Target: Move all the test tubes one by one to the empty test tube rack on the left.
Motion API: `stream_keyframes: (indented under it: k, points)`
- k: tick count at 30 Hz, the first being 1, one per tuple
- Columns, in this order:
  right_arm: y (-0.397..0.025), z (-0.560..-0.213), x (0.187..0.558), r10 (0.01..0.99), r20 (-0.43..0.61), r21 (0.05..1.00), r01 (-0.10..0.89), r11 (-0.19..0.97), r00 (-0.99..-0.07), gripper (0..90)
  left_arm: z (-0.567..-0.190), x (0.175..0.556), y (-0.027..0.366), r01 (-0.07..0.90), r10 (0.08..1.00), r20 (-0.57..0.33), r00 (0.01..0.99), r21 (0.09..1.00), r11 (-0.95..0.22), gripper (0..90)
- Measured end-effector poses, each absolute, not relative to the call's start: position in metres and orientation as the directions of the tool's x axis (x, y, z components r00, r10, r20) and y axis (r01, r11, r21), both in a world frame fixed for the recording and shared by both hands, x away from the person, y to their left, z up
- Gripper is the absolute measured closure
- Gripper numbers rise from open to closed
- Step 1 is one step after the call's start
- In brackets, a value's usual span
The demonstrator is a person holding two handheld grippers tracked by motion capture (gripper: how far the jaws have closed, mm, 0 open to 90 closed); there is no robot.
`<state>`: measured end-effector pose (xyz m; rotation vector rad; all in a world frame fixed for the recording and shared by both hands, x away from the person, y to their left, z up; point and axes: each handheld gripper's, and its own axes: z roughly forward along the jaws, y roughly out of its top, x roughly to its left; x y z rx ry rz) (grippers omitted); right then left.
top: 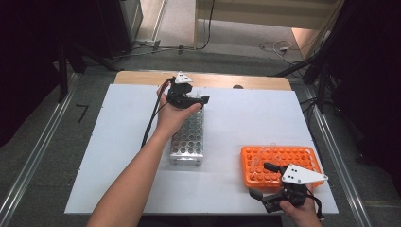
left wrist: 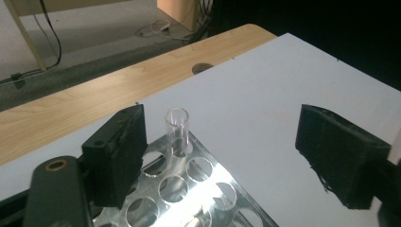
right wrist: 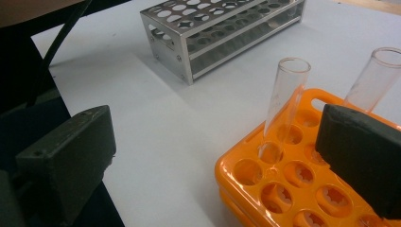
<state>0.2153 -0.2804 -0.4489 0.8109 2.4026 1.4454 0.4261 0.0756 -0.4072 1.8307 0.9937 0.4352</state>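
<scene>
At the far end of the metal tube rack [top: 188,137], toward twelve o'clock on the white bench [top: 118,142], our left gripper [left wrist: 222,142] has its jaws spread wide, holding nothing; a clear test tube [left wrist: 177,127] stands in a far hole between them. At five o'clock, our right gripper [right wrist: 213,156] gapes empty beside the orange rack [right wrist: 302,184], one tube [right wrist: 283,101] upright between its jaws.

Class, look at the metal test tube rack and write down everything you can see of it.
The metal rack is a shiny, silvery, box-shaped frame with perforated tiers, the top one full of round holes in rows. It stands flat on the white table sheet, left of the orange rack. One clear tube stands upright in a hole at its far end. The left gripper hovers open there, jaws either side of that tube.
</scene>
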Motion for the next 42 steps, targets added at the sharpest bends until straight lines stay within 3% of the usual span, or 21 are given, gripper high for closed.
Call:
stream_keyframes:
  k: [11,22,42]
  points:
    - [-0.280,-0.447,0.218,0.566,0.081,0.868,0.337,0.365,-0.820,0.0,-0.398,0.381,0.090,0.419,0.765,-0.149,0.626,0.892,-0.169,0.0]
    - [-0.288,-0.444,0.221,0.597,0.077,0.874,0.342,0.345,-0.799,0.0,-0.399,0.333,0.104,0.376,0.741,-0.159,0.652,0.917,-0.133,0.0]
    - [-0.323,-0.435,0.231,0.697,0.067,0.894,0.353,0.275,-0.714,0.0,-0.423,0.272,0.125,0.382,0.732,-0.194,0.653,0.919,-0.097,0.0]
